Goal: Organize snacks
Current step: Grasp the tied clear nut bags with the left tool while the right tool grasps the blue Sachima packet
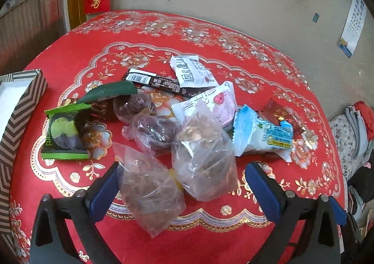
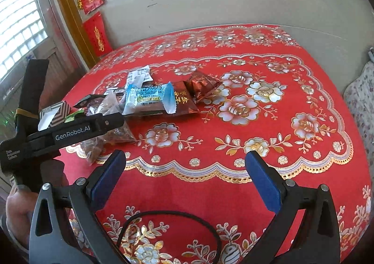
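The left gripper (image 1: 181, 177) is spread wide with the nearest clear bag (image 1: 149, 193) lying right between its fingers, long axis running roughly along them. The right gripper (image 2: 184, 168) (also wide, empty) hangs over bare tablecloth (image 2: 257, 123), so left's closer. Striped box (image 1: 21, 104) sits far left.

Snacks sit heaped mid-table (image 1: 268, 76). Nearest the left gripper (image 1: 182, 175), two clear bags (image 1: 149, 193) lie side by side; a third bag (image 1: 152, 130) lies behind them. The barcode bar (image 1: 154, 81) lies farthest back, the milk sachima pack (image 1: 264, 135) to the right, and the box (image 1: 21, 109) at the table's left edge.
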Demonstrator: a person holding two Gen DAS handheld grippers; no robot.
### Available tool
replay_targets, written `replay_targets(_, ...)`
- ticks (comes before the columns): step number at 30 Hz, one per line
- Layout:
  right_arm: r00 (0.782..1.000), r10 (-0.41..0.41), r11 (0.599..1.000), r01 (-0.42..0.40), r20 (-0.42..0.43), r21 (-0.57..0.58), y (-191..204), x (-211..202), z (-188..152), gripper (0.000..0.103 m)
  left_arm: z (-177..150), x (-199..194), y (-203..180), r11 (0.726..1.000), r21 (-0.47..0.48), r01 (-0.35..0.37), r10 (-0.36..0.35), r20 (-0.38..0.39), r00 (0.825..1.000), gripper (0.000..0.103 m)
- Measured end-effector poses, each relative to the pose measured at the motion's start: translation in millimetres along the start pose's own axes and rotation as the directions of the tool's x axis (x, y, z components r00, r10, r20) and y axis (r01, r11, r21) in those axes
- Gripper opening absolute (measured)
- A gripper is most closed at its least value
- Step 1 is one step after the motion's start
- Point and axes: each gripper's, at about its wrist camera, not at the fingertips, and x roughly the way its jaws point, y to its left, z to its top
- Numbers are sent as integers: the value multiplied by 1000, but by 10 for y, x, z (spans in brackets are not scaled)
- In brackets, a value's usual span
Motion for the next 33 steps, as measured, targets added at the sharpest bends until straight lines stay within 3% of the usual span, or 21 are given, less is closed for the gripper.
replay_targets(4,1000,18,1000,-18,-6,20,-34,32,3,103,-4,33,-1,1000,23,-13,13,-1,1000,101)
replay_targets(10,999,32,999,-32,-8,18,-27,45,2,103,-13,57,43,999,33,41,-41,-3,999,72)
replay_targets(13,999,32,999,-31,-19,6,1,76,17,103,-35,27,51,997,55,59,-60,1,998,66)
replay_targets(20,1000,18,992,-20,-12,-121,207,159,198,103,-126,-95,143,992,102,73,-73,-7,997,61)
replay_targets(25,997,5,972,-22,-72,-233,370,364,275,102,-179,-165,226,991,117,65,-65,-6,998,61)
replay_targets(30,992,2,963,-37,-130,-268,461,571,247,88,-199,-187,232,990,134,49,-50,5,999,61)
replay_targets(32,990,-7,962,-31,-139,-270,461,635,232,71,-195,-185,229,990,135,48,-50,6,999,61)
replay_targets(33,989,-11,964,-29,-148,-263,446,663,230,69,-193,-182,234,990,133,51,-52,5,999,61)
